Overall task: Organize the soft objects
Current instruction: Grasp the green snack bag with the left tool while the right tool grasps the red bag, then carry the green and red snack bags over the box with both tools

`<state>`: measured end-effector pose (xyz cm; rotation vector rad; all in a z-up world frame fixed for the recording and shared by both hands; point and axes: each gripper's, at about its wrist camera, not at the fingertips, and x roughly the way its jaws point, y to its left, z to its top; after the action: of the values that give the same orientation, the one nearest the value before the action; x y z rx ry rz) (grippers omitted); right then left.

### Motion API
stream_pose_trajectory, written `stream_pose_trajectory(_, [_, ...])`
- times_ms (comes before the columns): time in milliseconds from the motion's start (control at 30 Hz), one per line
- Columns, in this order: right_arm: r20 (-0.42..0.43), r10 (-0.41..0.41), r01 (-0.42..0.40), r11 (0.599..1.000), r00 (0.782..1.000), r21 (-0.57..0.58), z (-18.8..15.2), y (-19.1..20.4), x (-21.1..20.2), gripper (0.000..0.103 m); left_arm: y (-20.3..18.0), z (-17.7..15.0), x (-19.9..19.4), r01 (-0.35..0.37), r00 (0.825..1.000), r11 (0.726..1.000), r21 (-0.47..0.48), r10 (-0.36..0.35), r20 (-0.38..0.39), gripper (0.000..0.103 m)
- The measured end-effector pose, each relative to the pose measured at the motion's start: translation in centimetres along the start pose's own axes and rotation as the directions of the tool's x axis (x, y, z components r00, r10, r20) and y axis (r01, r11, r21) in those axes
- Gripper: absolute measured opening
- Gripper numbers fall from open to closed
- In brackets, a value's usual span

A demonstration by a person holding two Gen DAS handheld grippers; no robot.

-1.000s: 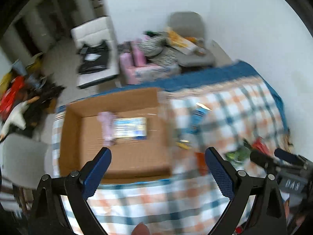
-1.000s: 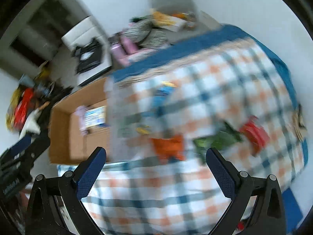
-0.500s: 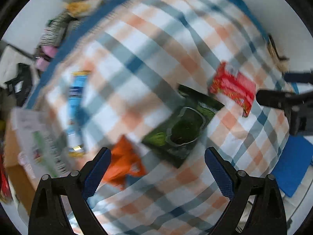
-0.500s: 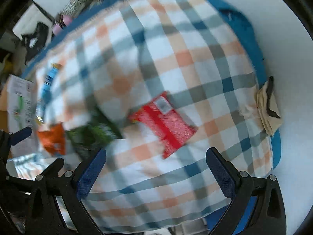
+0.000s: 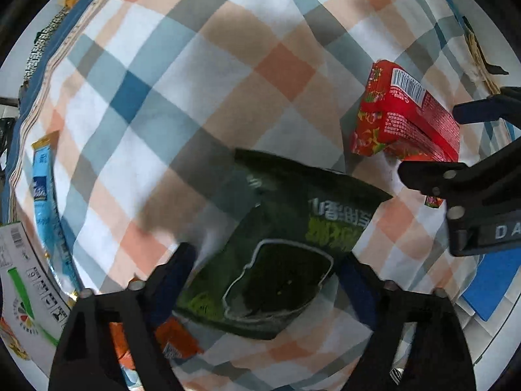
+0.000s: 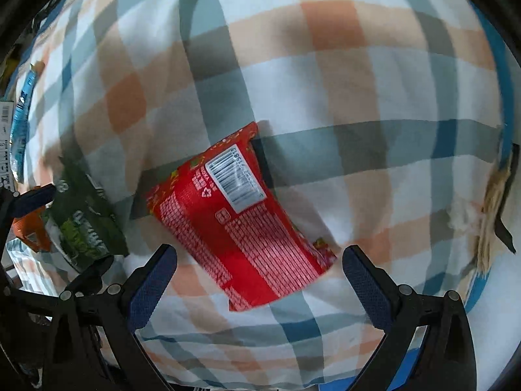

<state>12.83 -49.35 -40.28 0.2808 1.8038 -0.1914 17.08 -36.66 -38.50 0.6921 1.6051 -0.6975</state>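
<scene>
— Left wrist view: what is seen between the fingers?
— The left gripper [image 5: 263, 277] is spread wide around the green packet [image 5: 276, 254], lying on the checked blanket [image 5: 182, 75].
— And the right gripper [image 6: 257, 277]?
— It is held apart too, nothing clamped; the red packet [image 6: 241, 224] is lying between its fingers, toward the blanket's near edge.

We record: plaid bedspread [image 6: 325, 97], soft matt woven cloth. Green packet [image 5: 283, 244] and red packet [image 6: 241, 224], glossy crinkled plastic film. Our gripper fingers [image 6: 364, 283], matt black plastic with textured blue pads. Carton [image 5: 19, 277] at the bedspread's left edge, printed cardboard.
</scene>
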Motion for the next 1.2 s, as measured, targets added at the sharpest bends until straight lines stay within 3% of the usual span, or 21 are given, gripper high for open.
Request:
stream_pose_trajectory(100, [-0.013, -0.023, 0.023, 1.0, 1.0, -0.008, 0.5, 0.1, 0.5, 0.097, -0.4, 0.1, 0.5, -0.023, 1.0, 0.999, 0.029, 0.023, -0.006, 0.075])
stream_pose_trajectory(133, [-0.015, -0.027, 0.027, 1.0, 1.0, -0.008, 0.6, 0.2, 0.5, 0.094, -0.5, 0.1, 0.6, -0.027, 1.0, 0.999, 0.032, 0.027, -0.005, 0.075])
stream_pose_trajectory(167, [-0.015, -0.034, 0.033, 0.999, 0.999, -0.009, 0.7, 0.2, 0.6, 0.085, -0.6, 0.1, 0.6, -0.031, 1.0, 0.999, 0.035, 0.031, -0.004, 0.074])
stream_pose_trajectory(200, [-0.02, -0.035, 0.035, 0.999, 0.999, -0.009, 0.9, 0.2, 0.6, 0.083, -0.8, 0.0, 0.6, -0.037, 0.999, 0.999, 0.039, 0.037, -0.002, 0.072])
stream_pose_trajectory(400, [-0.015, -0.051, 0.051, 0.999, 0.999, -0.018, 1.0, 1.0, -0.1, 0.063, -2.2, 0.1, 0.3, -0.046, 0.999, 0.999, 0.019, 0.046, 0.021, 0.046])
stream_pose_trajectory(533, [-0.02, -0.048, 0.048, 0.999, 0.999, 0.001, 0.7, 1.1, -0.5, 0.059, -2.7, -0.9, 0.0, -0.032, 0.999, 0.999, -0.018, 0.033, 0.036, 0.036])
stream_pose_trajectory(800, [0.011, -0.022, 0.022, 0.998, 1.0, 0.063, 0.2, 0.3, -3.7, 0.053, -2.6, -3.8, -2.3, 0.04, 0.995, 0.991, -0.124, -0.028, 0.096, 0.033])
stream_pose_trajectory(1000, [0.08, 0.018, -0.025, 0.996, 0.997, 0.084, -2.2, 0.1, -7.2, 0.053, -2.6, -7.5, -5.2, 0.099, 0.982, 0.975, -0.201, -0.063, 0.177, 0.032])
stream_pose_trajectory(1200, [0.158, 0.07, -0.078, 0.996, 0.985, 0.048, -4.8, 0.8, -11.7, 0.052, 2.5, -11.0, -10.9, 0.16, 0.954, 0.942, -0.294, -0.071, 0.292, 0.032])
